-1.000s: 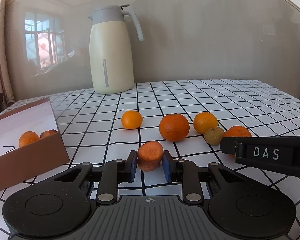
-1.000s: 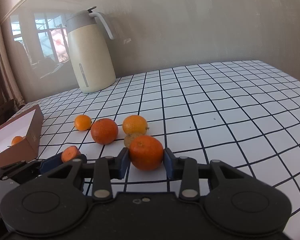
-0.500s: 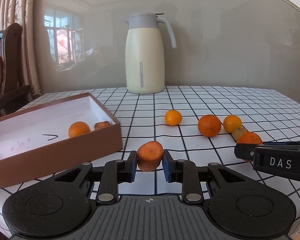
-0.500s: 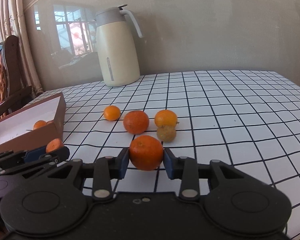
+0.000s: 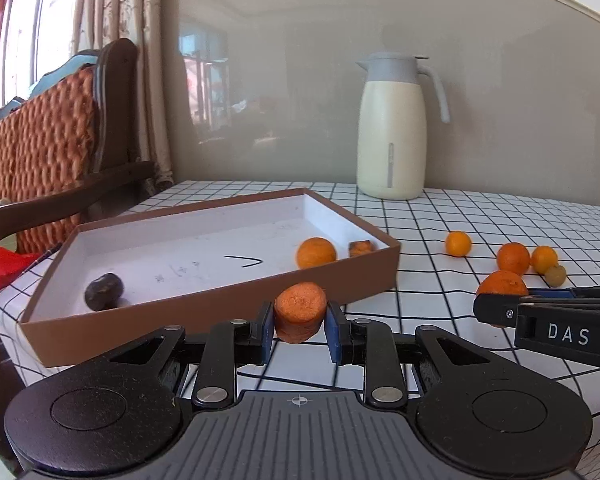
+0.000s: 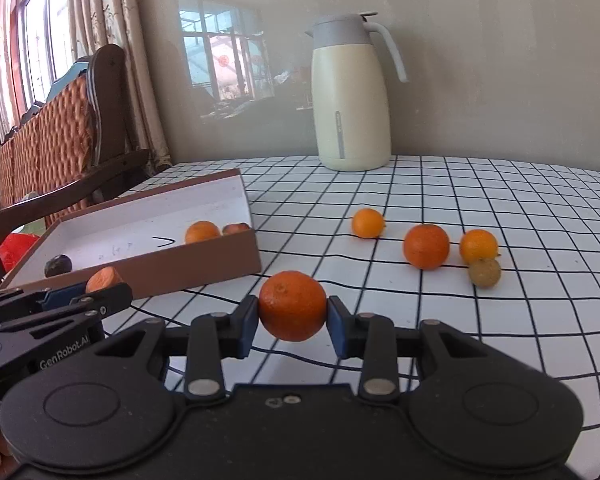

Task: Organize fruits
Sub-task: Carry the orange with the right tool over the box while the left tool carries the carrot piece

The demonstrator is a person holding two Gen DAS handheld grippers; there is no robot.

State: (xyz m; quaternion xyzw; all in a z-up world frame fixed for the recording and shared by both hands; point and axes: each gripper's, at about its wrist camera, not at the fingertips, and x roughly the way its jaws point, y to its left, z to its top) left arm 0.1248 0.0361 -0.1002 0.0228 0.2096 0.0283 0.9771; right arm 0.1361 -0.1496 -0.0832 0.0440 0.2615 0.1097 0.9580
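Both claws now nearer brown box (image 5: 228, 320), left (image 5: 300, 320) clamping carrot chunk (image 5: 300, 310), right (image 6: 293, 320) clamping orange (image 6: 293, 306).

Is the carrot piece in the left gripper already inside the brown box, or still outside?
Outside. The carrot piece is clamped in the left gripper in front of the brown box near wall.

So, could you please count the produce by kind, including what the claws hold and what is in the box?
Oranges: 5, one in the right claw, one in the box, three on the tablecloth
Carrot chunk: 1, in the left claw
Brownish piece: 1, in the box, kind unclear
Dark round fruit: 1, in the box
Yellow-green fruit: 1, on the tablecloth
Total: 9
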